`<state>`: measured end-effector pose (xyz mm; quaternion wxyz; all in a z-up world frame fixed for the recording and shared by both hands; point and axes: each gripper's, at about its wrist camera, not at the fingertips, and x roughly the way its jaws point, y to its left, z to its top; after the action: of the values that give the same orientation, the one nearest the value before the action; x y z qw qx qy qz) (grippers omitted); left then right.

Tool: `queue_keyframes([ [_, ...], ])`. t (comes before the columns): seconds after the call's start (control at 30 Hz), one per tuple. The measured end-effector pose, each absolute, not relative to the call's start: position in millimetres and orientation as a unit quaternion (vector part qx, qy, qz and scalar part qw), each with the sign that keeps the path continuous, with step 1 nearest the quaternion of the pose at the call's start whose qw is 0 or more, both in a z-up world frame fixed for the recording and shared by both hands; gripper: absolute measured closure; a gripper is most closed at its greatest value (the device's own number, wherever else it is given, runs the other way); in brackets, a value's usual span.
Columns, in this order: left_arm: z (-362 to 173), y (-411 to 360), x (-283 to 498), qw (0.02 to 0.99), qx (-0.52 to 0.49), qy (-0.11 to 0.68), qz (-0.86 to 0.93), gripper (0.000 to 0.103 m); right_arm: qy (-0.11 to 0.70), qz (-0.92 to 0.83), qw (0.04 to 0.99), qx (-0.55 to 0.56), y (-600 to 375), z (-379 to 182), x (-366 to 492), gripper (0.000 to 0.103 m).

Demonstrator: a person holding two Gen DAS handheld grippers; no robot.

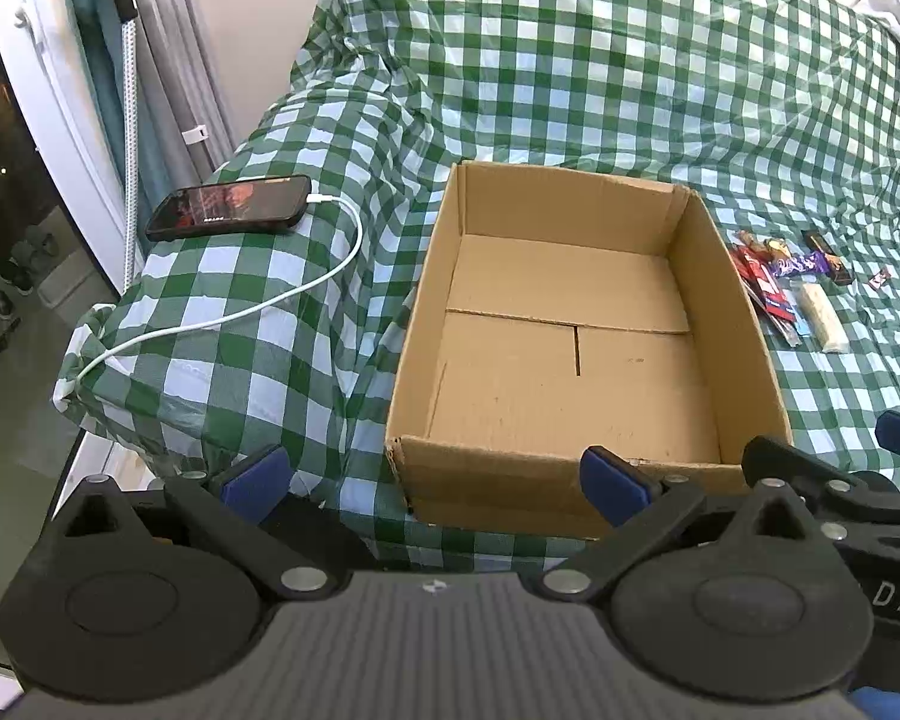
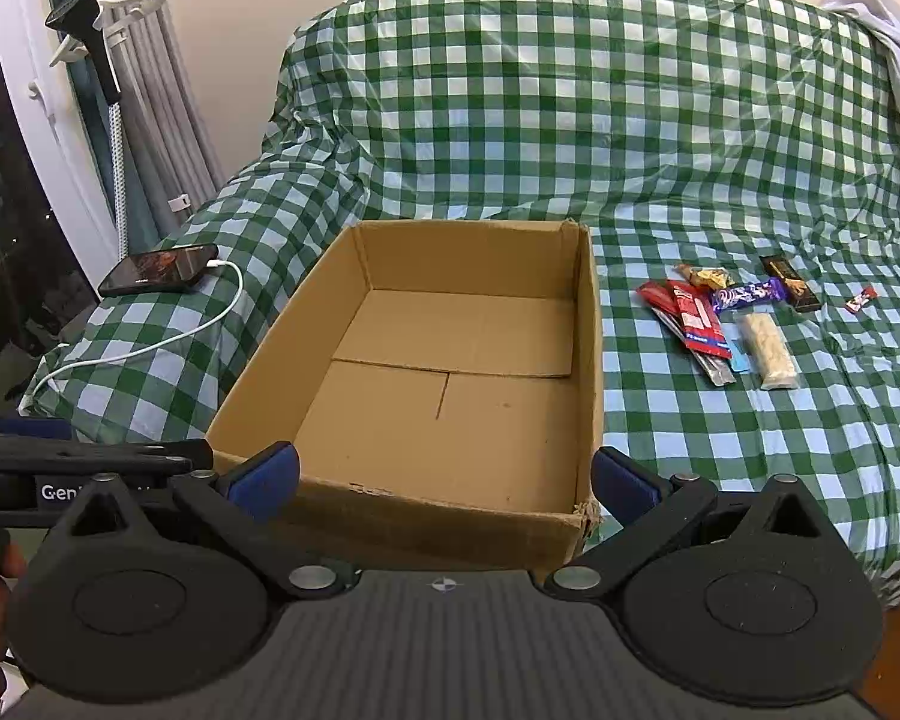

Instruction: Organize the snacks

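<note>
Both the left gripper (image 1: pixel 432 480) and right gripper (image 2: pixel 444 477) are matte black, with round pivot housings, silver screws, a ribbed grey base, white lettering and blue-padded jaws.

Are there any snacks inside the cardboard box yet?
No, the cardboard box shows only its bare brown floor, and the snacks lie on the checked cloth to its right.
</note>
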<state>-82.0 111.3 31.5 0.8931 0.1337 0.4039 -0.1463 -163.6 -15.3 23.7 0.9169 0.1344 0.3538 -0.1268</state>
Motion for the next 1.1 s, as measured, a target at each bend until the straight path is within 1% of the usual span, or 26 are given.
queue_keyframes([
  [1.1,24.8,110.5,-82.5,0.888,0.143,0.41,-0.149,0.0,0.36,-0.125,0.914,0.14,-24.3,26.5,-165.7,0.0],
])
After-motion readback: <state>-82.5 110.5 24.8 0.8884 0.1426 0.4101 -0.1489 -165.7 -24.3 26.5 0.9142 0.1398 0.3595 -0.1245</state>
